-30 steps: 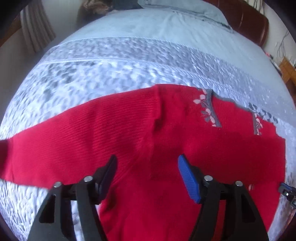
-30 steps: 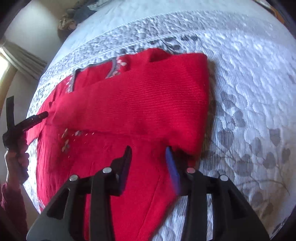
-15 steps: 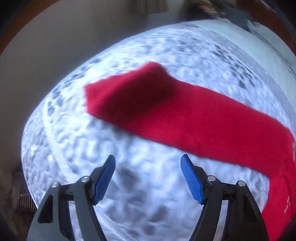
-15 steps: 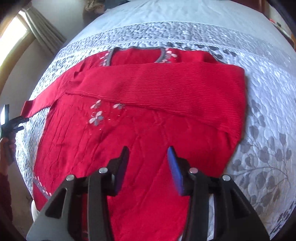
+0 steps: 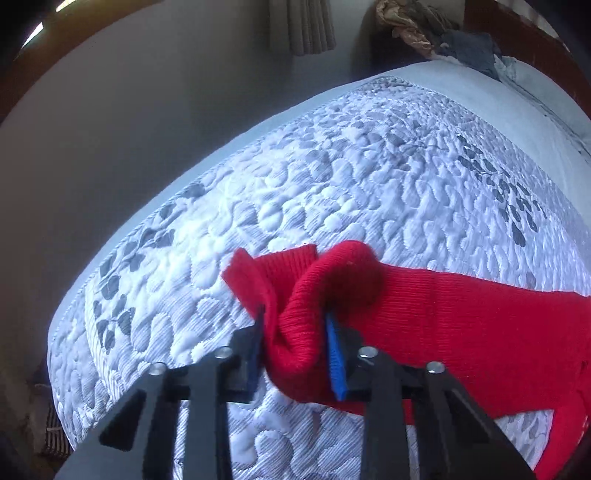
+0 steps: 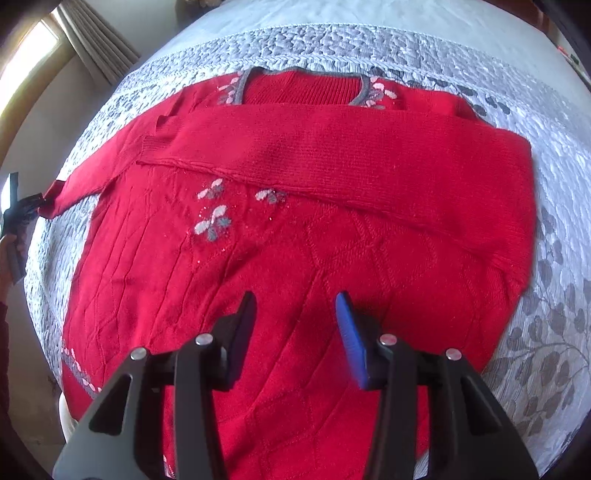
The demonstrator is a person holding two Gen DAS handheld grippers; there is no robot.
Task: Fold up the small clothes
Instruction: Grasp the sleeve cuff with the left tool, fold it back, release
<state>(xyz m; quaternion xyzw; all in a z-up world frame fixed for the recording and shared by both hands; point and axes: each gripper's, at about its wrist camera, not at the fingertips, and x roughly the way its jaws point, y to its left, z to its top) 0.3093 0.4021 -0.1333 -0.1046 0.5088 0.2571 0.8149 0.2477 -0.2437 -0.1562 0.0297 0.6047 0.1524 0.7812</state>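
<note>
A red knit sweater [image 6: 295, 229] with a grey neckline and small flower patches lies flat on the quilted bed [image 6: 554, 288]. Its right sleeve is folded across the chest. Its left sleeve [image 5: 461, 310] stretches out to the left. My left gripper [image 5: 295, 325] is shut on the cuff of that sleeve, which bunches between the pads; it also shows at the far left of the right wrist view [image 6: 26, 206]. My right gripper [image 6: 295, 310] is open and empty, hovering over the sweater's lower body.
The bed's left edge [image 5: 122, 236] drops off close to the left gripper, with a wall and curtain [image 5: 303, 26] beyond. A pile of clothes [image 5: 443, 33] lies at the head of the bed. A window [image 6: 26, 62] is at the left.
My left gripper moved onto the sleeve's cuff and closed on it, bunching the fabric. My right gripper drew back a little over the sweater and stayed open.
</note>
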